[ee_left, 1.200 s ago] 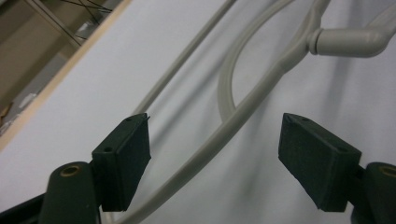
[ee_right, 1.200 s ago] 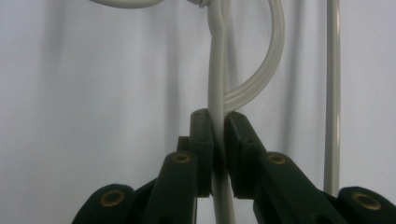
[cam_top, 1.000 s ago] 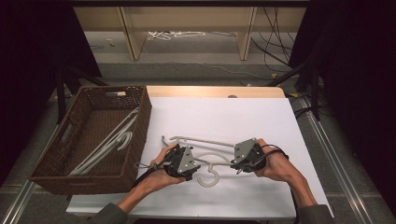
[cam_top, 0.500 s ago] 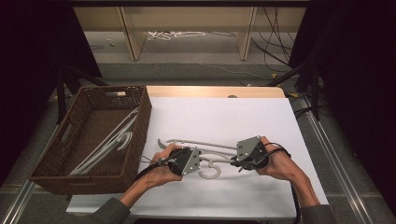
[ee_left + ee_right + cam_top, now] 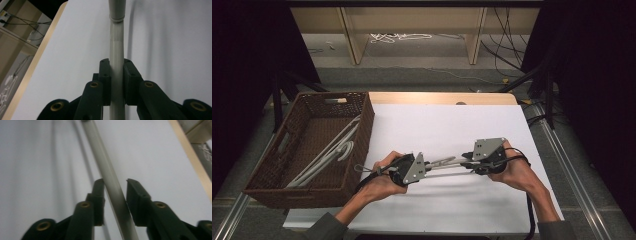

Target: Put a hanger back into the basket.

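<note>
High view: left gripper [image 5: 424, 167] and right gripper [image 5: 464, 161] face each other over the white table [image 5: 442, 125], near its front edge. A grey hanger [image 5: 444, 162] spans between them, one end at each gripper. The left hand [image 5: 384, 177] and right hand [image 5: 517, 172] wrap the gripper bodies. A brown wicker basket [image 5: 362, 132] sits at the table's left edge, with more grey hangers [image 5: 329, 150] lying diagonally inside it.

Left gripper view: jaws closed narrow on the hanger's grey bar [image 5: 116, 62], pads touching it on both sides. The bar runs straight up the frame, with a collar or joint near the top.

Right gripper view: bar [image 5: 110, 182] passes diagonally between the jaws. It touches the left pad, and a visible gap remains to the right pad. Jaws partly apart, not clamped.
</note>
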The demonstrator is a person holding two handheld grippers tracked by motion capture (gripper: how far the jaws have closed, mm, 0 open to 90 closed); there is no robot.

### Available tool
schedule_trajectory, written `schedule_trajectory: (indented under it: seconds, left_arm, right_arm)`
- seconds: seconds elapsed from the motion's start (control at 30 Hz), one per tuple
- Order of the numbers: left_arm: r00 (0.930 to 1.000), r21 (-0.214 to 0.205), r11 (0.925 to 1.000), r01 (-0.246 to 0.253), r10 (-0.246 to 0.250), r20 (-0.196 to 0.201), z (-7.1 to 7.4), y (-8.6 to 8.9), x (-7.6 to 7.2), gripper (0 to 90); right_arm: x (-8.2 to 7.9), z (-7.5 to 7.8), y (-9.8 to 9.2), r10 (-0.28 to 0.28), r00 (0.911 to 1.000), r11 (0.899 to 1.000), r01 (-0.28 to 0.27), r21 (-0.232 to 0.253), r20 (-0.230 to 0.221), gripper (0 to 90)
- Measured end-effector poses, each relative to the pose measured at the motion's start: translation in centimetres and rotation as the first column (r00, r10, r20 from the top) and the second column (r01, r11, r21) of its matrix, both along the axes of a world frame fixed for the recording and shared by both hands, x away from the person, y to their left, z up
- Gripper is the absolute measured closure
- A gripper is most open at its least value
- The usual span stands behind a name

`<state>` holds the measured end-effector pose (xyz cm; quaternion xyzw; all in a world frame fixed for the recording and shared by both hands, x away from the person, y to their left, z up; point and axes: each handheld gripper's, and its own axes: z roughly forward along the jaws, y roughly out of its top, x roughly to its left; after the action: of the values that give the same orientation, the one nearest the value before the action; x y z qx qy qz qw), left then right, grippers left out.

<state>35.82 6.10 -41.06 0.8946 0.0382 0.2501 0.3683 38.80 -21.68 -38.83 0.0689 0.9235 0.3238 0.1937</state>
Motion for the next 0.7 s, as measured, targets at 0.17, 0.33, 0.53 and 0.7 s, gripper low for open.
schedule_trajectory:
  seconds: [0.17,0.33,0.53,0.7]
  left_arm:
    - [0.993,-0.048,0.9948,-0.09,0.087,-0.08,0.8,1.1,0.4,79.2]
    - [0.9823,-0.061,0.9871,-0.148,0.14,-0.125,1.2,1.9,0.7,79.2]
    - [0.9673,-0.096,0.9747,-0.202,0.183,-0.175,1.4,2.9,1.2,79.2]
    - [0.9539,-0.149,0.9592,-0.24,0.205,-0.219,2.1,4.0,1.3,79.2]
  right_arm:
    - [0.2,0.9,-0.2,-0.145,0.9893,0.982,0.142,0.126,0.017,39.6]
    - [0.1,1.5,-0.5,-0.231,0.9726,0.947,0.231,0.223,-0.027,28.7]
    - [-0.7,1.7,-0.8,-0.268,0.9627,0.926,0.268,0.265,-0.037,27.2]
    - [-1.7,1.2,-0.9,-0.31,0.9489,0.898,0.313,0.309,-0.059,23.6]
